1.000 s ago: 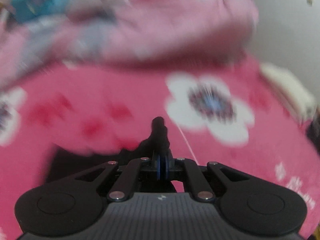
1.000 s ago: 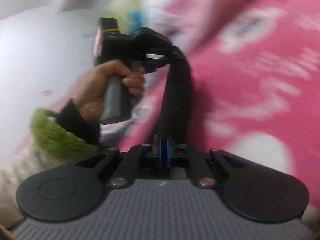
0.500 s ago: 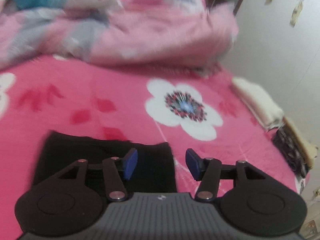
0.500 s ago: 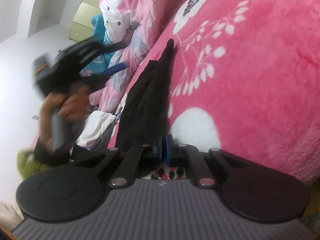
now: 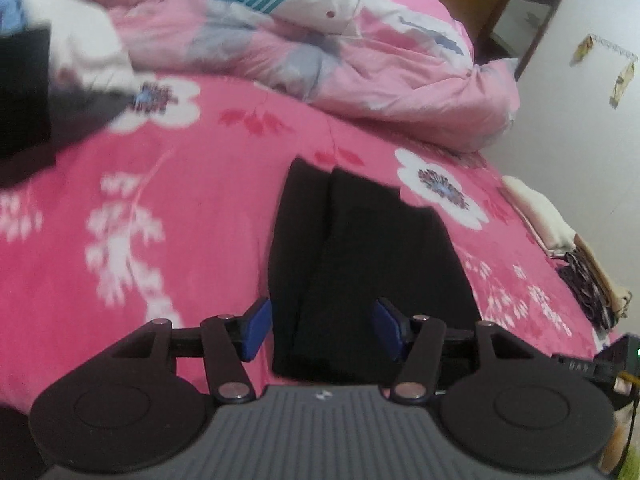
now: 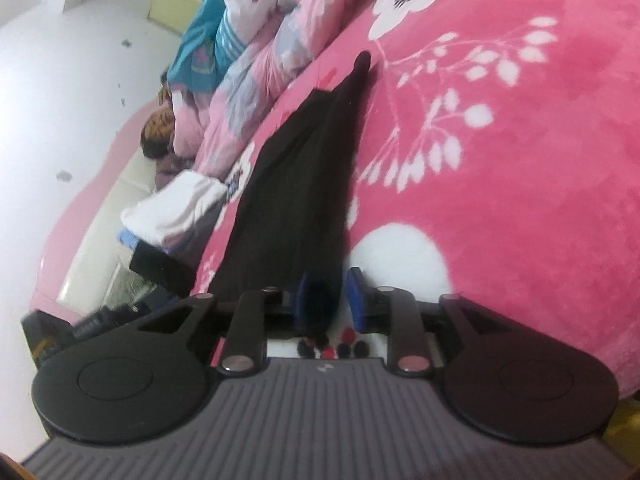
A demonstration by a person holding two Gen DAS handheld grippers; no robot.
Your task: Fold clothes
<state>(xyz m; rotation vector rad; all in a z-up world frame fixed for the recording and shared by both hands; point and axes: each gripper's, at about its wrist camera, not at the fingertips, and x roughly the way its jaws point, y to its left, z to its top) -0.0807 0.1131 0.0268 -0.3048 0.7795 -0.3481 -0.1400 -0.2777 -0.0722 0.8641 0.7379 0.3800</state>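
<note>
Garment (image 5: 372, 264), black, folded long, flat.

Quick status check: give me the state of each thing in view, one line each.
Black garment: lying flat on the pink bedspread, folded lengthwise.
Left gripper: open, holding nothing.
Right gripper: jaws just opening, garment edge between them.
Pink quilt: bunched up.
</note>
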